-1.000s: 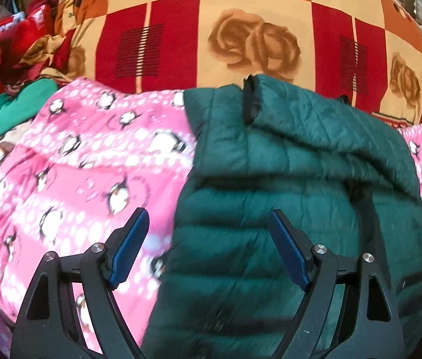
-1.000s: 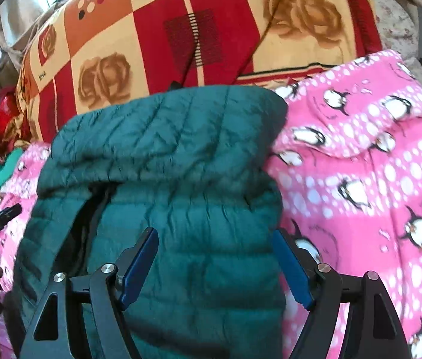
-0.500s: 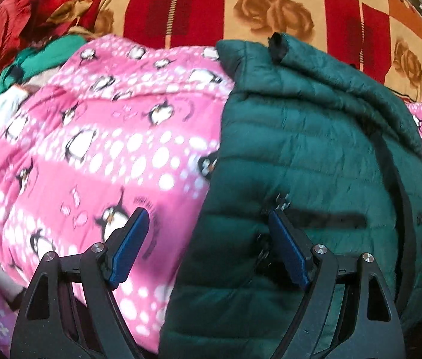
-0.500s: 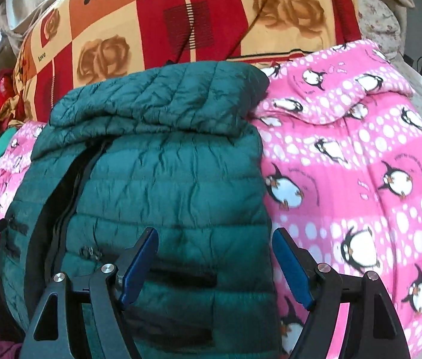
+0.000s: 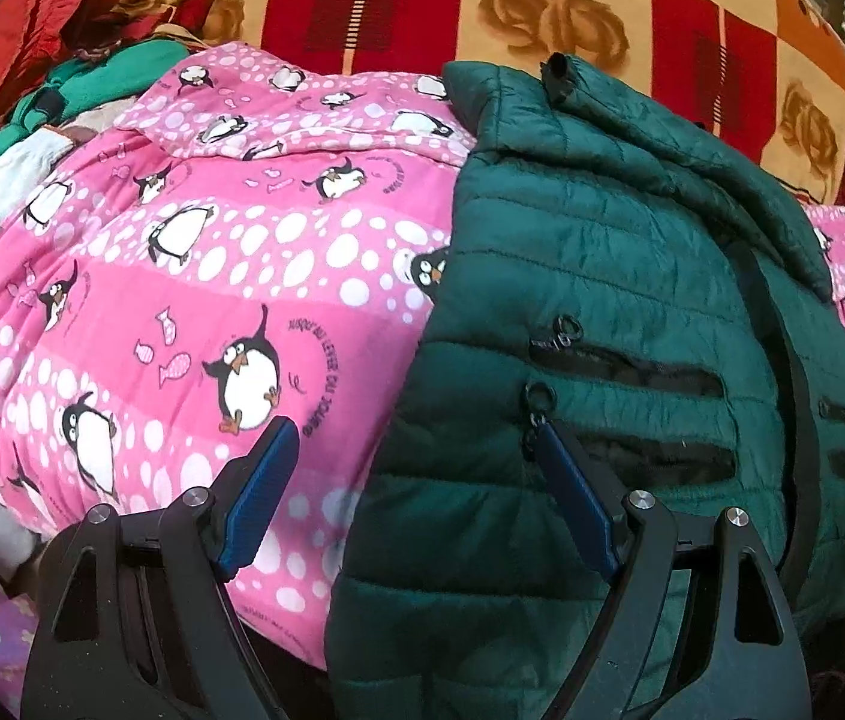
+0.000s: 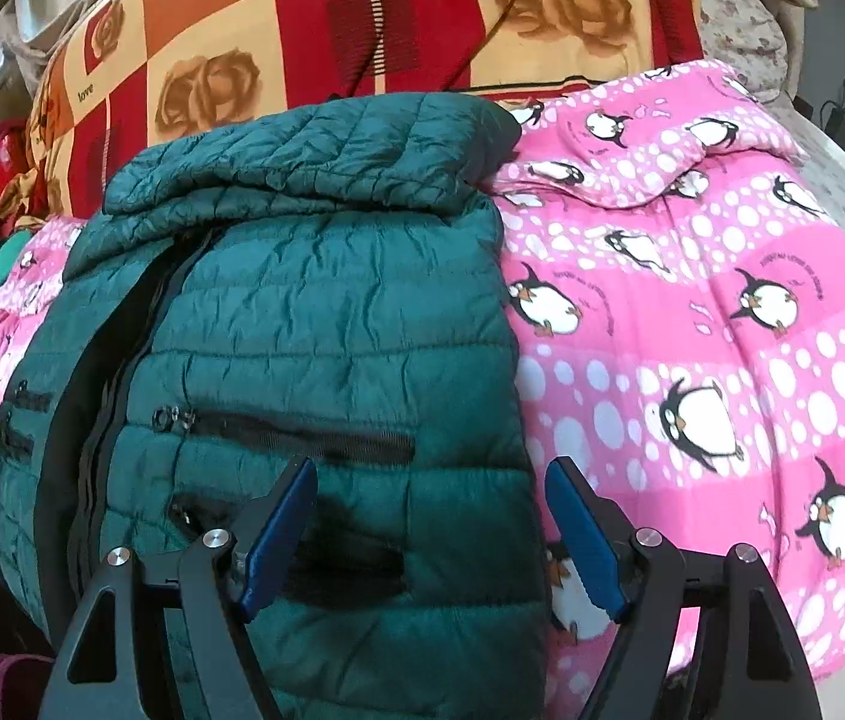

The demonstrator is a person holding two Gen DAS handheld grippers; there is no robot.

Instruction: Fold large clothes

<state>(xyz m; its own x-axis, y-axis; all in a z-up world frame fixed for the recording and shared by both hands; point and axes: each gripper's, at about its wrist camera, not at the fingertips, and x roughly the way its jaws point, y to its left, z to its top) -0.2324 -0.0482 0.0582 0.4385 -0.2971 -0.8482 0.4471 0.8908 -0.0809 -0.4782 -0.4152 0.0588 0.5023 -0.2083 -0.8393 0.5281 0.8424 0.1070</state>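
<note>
Comparing views: both now sit nearer the jacket's [image 5: 602,276] hem than a second ago; its pockets fill more of each view.
Jacket: green, quilted, lying zip-side up on the pink penguin blanket [image 5: 212,276], collar end toward the red-and-orange checked blanket [image 5: 542,6].
Left gripper [image 5: 416,492]: jaws spread, empty, straddling the jacket's left edge near the hem.
Right gripper [image 6: 428,534]: jaws spread, empty, over the jacket's right edge.
Reading: likely lining up on the hem corners for the first fold.
Hidden: hem cut off below both views; sleeves not visible; contact with fabric unclear.
</note>
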